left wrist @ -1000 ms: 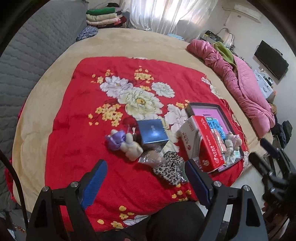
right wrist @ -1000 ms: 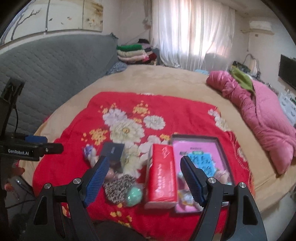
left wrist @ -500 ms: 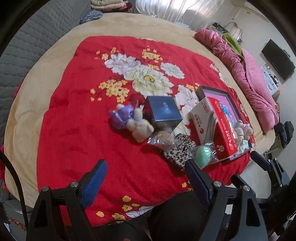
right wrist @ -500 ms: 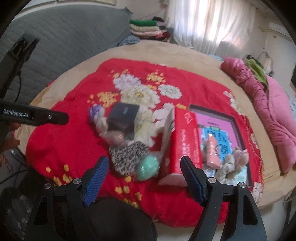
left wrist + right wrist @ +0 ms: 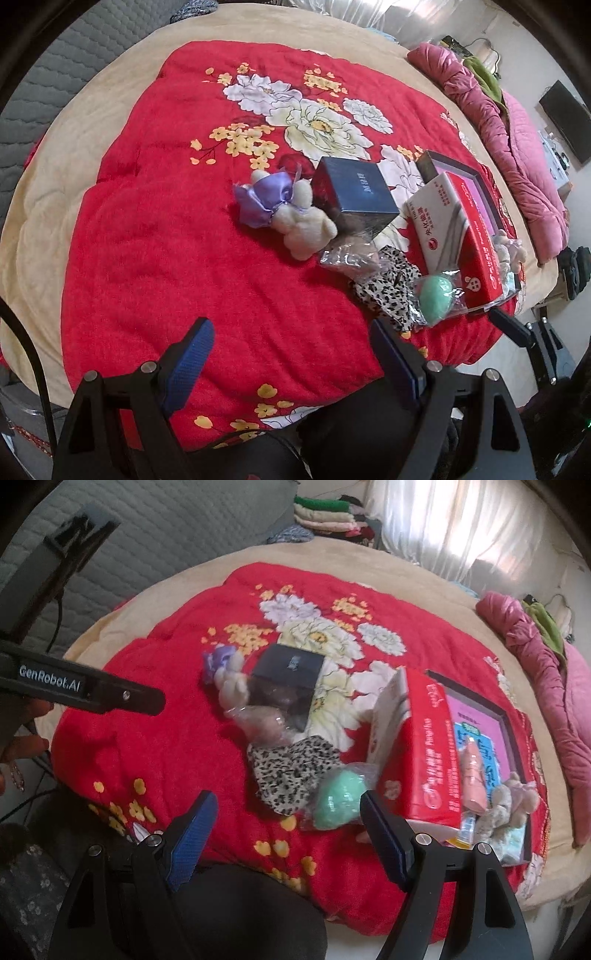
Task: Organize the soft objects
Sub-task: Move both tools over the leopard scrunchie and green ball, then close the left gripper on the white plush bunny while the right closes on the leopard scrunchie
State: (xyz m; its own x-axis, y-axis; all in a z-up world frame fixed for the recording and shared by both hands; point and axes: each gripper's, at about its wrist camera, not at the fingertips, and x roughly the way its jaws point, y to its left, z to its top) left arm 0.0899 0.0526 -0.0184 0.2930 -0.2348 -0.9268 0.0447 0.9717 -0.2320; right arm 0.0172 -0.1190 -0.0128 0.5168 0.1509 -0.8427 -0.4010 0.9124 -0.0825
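**Right tongs nearest the green ball**

Both my tongs stand wide apart with nothing between the pads. The soft things lie in a clump on the red floral blanket [image 5: 155,236] on the bed: a cream plush toy [image 5: 295,221] with a purple bow, a leopard-print cloth [image 5: 291,771], and a mint-green ball [image 5: 338,799] in clear wrap.

From my right tongs [image 5: 288,834] the green ball sits at about one o'clock, just beside the right-hand pad, with the leopard cloth at twelve o'clock. It leans near the red carton [image 5: 421,753] (a tight spot, I judge).

From my left tongs [image 5: 291,363] the same ball lies out at two o'clock, well apart, and the plush toy at twelve, farther up. So the right hand is nearer. The cloth's long axis I cannot tell.
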